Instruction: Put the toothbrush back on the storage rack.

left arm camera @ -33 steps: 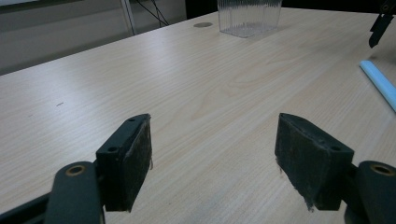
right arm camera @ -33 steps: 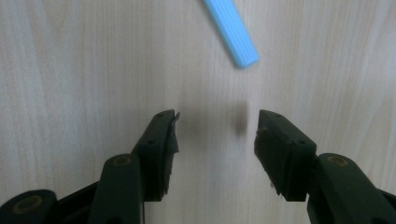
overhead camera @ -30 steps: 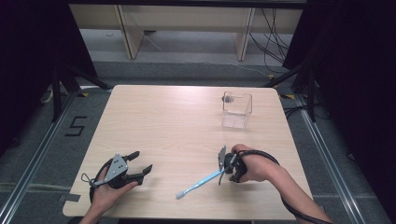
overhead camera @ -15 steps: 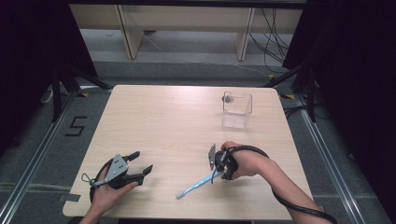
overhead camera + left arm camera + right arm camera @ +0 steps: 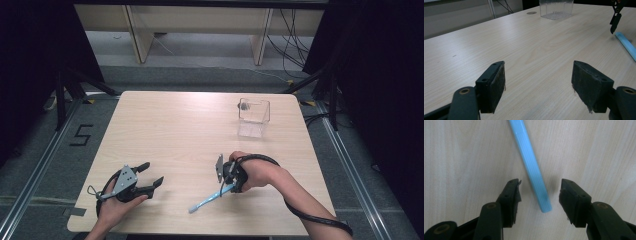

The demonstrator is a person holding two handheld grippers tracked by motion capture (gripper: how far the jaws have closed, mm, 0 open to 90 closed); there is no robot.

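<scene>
Left tool (image 5: 145,177) rests at the near left of the table (image 5: 175,130), held in a hand (image 5: 117,202), its jaws spread wide with nothing between them. To the right, near the middle of the near edge, a light blue stick (image 5: 210,199), perhaps a toothbrush handle, lies flat on the wood, slanting from near left to far right. Right tool (image 5: 540,195) points down over its far end, jaws released and standing either side of the ribbed handle, not yet touching it. I judge the stick light, stiff and fairly slick, so a grip across the ribbed end, square to its length, should hold best. At the far right stands a clear box (image 5: 253,117), well apart from the stick.
</scene>
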